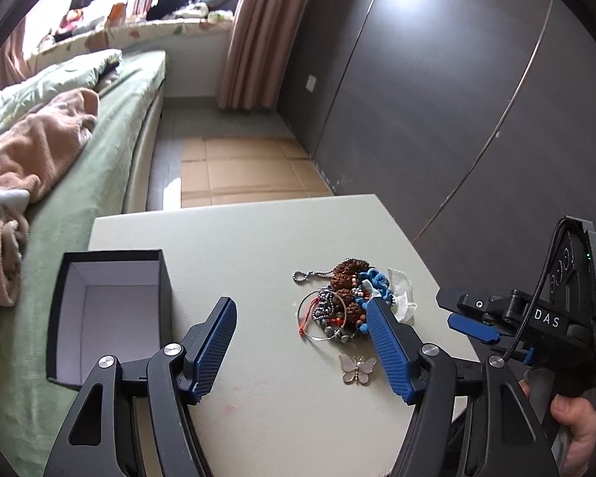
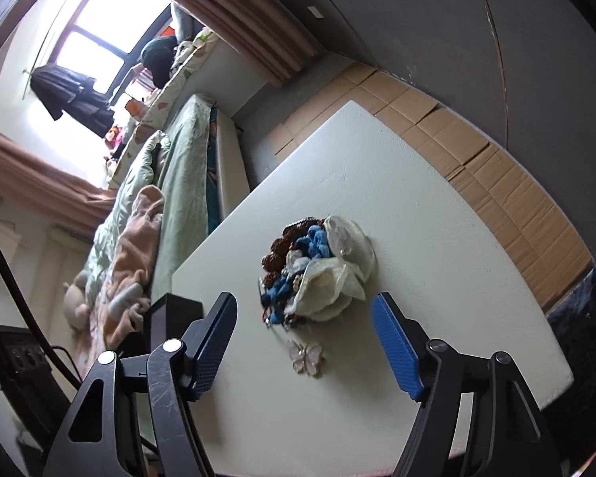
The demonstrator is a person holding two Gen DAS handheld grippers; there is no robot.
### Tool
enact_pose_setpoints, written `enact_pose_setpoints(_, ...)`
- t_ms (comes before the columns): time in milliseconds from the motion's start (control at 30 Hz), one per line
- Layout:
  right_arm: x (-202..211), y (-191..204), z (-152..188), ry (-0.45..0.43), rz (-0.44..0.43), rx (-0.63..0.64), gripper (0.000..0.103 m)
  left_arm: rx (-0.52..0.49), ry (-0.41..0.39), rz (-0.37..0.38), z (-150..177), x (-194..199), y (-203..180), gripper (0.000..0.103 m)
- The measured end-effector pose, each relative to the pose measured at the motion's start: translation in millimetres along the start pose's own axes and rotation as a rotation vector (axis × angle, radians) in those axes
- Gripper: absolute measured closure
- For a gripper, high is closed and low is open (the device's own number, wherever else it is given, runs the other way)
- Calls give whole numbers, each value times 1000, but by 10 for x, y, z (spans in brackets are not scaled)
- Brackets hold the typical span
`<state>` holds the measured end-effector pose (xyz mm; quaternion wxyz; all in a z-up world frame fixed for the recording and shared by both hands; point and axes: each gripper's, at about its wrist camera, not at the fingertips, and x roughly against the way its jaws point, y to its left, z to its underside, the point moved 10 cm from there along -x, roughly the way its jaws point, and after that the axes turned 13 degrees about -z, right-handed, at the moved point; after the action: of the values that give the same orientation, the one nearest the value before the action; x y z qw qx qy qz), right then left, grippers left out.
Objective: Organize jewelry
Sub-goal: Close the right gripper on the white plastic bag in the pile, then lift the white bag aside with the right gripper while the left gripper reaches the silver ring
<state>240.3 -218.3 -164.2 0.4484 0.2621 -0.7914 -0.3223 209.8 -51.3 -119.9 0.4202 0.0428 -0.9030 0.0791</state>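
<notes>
table (image 1: 258,238): pale top, bare at the far edge and in front of the pile | black box (image 1: 111,310): open, at the left edge | jewelry pile (image 1: 345,302): mid-table, well apart from the box | butterfly pendant (image 1: 357,367): just nearside of the pile | left gripper (image 1: 302,342): jaws apart, holding nothing | right gripper (image 2: 304,342): jaws apart, holding nothing

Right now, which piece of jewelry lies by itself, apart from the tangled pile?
The butterfly pendant. It lies flat on the white table, clear of the jewelry pile, where beads, chain and hoop are heaped together.
</notes>
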Motion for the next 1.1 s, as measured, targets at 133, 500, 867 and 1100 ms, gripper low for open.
enact_pose_setpoints(133,-60,-98,-77,-12,5,-36,31,0,32,-1,-67,-156,-37,34)
enact_pose_setpoints(500,-459,-308,-100,39,-11,-116,38,41,71,54,-80,-470,-74,43)
enact_pose_setpoints(867,-394,-333,-123,-15,-74,-201,98,-19,120,87,177,-571,-143,44)
enact_pose_setpoints(1100,-175,-186,-215,-71,-83,-148,99,-148,129,79,363,-592,-327,44)
